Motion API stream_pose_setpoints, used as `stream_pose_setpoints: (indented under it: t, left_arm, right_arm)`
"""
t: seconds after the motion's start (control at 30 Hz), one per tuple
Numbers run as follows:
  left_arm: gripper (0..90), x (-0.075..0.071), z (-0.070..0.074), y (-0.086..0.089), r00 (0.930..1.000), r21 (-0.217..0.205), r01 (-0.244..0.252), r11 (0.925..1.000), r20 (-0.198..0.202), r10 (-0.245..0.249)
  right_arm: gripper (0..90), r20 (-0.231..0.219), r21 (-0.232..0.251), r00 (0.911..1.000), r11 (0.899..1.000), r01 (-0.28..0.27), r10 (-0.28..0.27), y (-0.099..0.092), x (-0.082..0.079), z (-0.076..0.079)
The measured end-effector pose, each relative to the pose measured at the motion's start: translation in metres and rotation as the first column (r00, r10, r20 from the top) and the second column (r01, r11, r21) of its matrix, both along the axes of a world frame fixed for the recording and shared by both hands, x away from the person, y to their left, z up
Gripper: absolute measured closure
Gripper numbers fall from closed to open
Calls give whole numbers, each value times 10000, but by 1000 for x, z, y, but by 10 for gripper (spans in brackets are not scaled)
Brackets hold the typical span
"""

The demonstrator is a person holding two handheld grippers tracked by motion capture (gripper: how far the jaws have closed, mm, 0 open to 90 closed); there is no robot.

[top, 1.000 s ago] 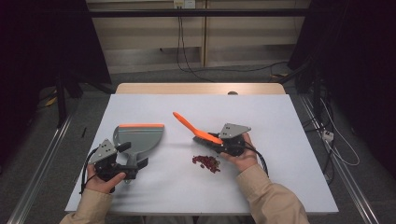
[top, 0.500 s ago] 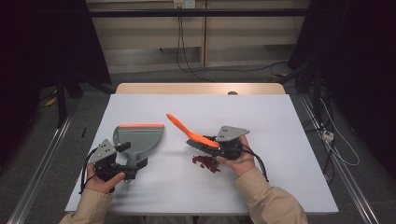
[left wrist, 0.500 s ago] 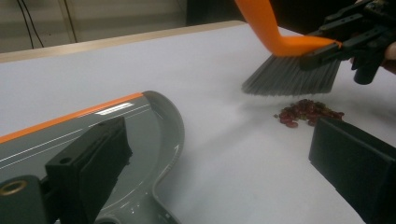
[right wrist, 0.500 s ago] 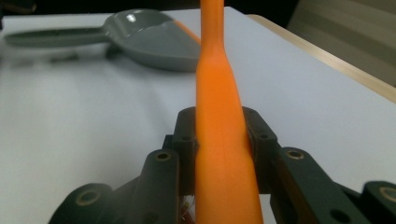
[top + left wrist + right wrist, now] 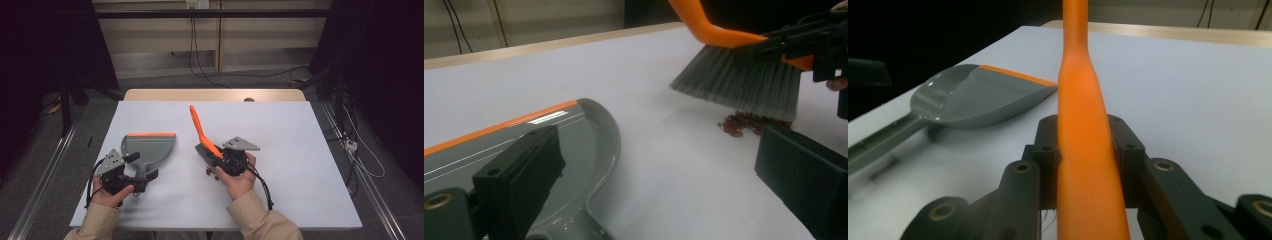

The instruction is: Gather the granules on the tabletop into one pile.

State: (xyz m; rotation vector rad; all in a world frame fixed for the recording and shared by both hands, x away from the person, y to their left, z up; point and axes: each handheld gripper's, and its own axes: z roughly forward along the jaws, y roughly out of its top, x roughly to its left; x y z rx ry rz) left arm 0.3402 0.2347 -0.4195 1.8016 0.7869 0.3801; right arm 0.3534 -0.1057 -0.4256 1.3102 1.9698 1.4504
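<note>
Orange-handled brush [image 5: 200,131] tilted over red bits [image 5: 744,123], grey orange-edged dustpan [image 5: 150,147] flat nearby

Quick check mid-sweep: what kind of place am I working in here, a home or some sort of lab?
Most likely a lab or recording workspace, not a home: a bare white table serves as the work surface, loose cables run along the back wall, and dark curtains flank both sides.

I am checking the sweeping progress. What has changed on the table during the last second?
The right gripper, shut on the orange brush, moved left toward the grey dustpan, sweeping the red bits along. The left gripper and dustpan stayed put.
</note>
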Motion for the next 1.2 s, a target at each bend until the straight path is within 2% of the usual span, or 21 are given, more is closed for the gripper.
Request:
stream_pose_setpoints:
  t: [0.17, 0.4, 0.6, 0.67, 0.77, 1.2]
  left_arm:
    - [48, 0, 0, 1, 10000, 14, 14, 10000, 3, -14]
    - [48, 1, -1, 1, 10000, 66, 9, 10000, -5, -9]
    - [48, 1, -1, 1, 10000, 69, 23, 10000, -8, -23]
    - [48, 1, -1, 1, 10000, 90, 32, 10000, 11, -32]
    - [48, 1, -1, 1, 10000, 102, -8, 9999, -1, 8]
    - [48, 0, 0, -3, 10000, 165, 71, 9998, 54, -72]
  right_arm:
    - [713, -134, 45, 9993, 9993, 362, -362, 16, 1, -5]
    - [713, -266, 92, 9990, 9993, 367, -364, 27, 1, -8]
    - [713, -558, -421, 9981, 9989, 220, -244, 36, 0, -16]
    - [713, -514, -535, 9980, 9980, 349, -377, 34, -1, -17]
    - [713, -710, -570, 9962, 9973, 471, -511, 28, -2, -16]
    - [713, -860, -486, 9919, 9948, 893, -933, 0, -19, -15]
